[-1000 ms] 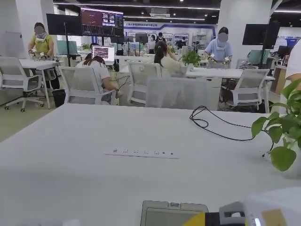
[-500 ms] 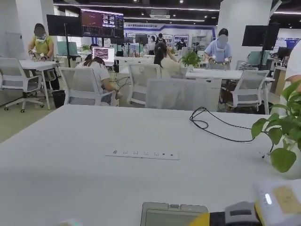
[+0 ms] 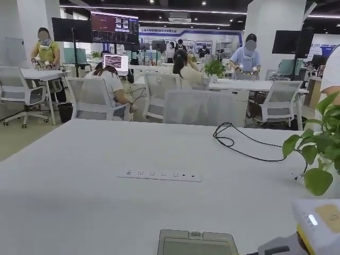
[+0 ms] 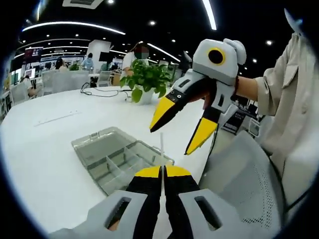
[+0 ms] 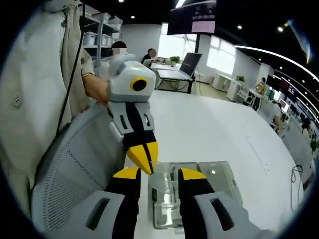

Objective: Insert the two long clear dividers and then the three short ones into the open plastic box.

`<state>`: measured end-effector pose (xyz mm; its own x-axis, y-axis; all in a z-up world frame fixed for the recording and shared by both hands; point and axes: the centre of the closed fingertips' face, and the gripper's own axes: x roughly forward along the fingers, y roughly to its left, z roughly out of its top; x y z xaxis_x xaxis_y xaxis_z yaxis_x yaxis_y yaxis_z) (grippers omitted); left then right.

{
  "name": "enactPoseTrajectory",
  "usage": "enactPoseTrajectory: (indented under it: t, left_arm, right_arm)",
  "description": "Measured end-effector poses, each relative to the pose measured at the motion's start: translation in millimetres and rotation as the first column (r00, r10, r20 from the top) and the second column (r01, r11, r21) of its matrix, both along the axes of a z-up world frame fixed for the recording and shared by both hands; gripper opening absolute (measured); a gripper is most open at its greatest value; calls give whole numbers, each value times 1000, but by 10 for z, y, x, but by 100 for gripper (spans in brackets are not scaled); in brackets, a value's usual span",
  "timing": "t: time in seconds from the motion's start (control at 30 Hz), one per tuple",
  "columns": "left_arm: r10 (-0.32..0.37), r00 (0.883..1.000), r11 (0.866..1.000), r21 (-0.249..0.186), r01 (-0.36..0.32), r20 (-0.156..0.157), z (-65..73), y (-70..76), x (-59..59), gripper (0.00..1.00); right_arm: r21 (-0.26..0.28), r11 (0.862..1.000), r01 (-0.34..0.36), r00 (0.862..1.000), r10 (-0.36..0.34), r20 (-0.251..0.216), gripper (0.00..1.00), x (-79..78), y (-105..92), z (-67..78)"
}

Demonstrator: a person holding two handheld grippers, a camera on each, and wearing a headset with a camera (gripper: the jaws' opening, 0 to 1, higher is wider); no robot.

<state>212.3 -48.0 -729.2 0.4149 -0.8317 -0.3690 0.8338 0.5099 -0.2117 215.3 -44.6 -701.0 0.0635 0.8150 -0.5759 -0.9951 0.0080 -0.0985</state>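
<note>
The open clear plastic box (image 4: 112,159) lies on the white table near its edge, with clear dividers standing inside it. My left gripper (image 4: 162,170) is shut on a thin clear divider (image 4: 162,147), seen edge-on, held just above the box's near corner. My right gripper (image 4: 170,142) hangs open above the divider's top, one yellow jaw on each side. In the right gripper view, my right gripper (image 5: 159,174) stands open over the box (image 5: 214,179), and the left gripper (image 5: 146,167) comes in from the left with its tips together. The box's far end (image 3: 196,240) lies at the bottom of the head view.
A power strip (image 3: 160,174) and a black cable (image 3: 239,143) lie mid-table. A potted plant (image 3: 316,149) stands at the right. A grey mesh chair (image 4: 244,184) sits at the table's near edge. People work at desks behind.
In the head view a gripper's body has slid right and down; its yellow jaw has left the bottom edge. The box and table things have stayed put.
</note>
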Motion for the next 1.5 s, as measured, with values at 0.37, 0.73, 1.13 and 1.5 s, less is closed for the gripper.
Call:
enactPoseTrajectory:
  t: [0.37,0.73,1.13,1.5]
  left_arm:
    - [-157,985,986,67,152,75,-6,-69,-163,0]
    - [-269,955,963,65,262,124,65,-133,-307,0]
    - [-327,935,945,45,324,138,105,-165,-419,0]
    - [-317,938,948,19,318,139,141,-165,-420,0]
  right_arm:
    - [-17,996,-91,991,89,-98,26,-195,-37,-76]
    - [8,989,-147,974,146,-172,16,-345,-38,-73]
    - [35,982,-187,956,190,-224,4,-480,-40,-25]
    - [40,981,-192,959,196,-205,2,-474,-26,5]
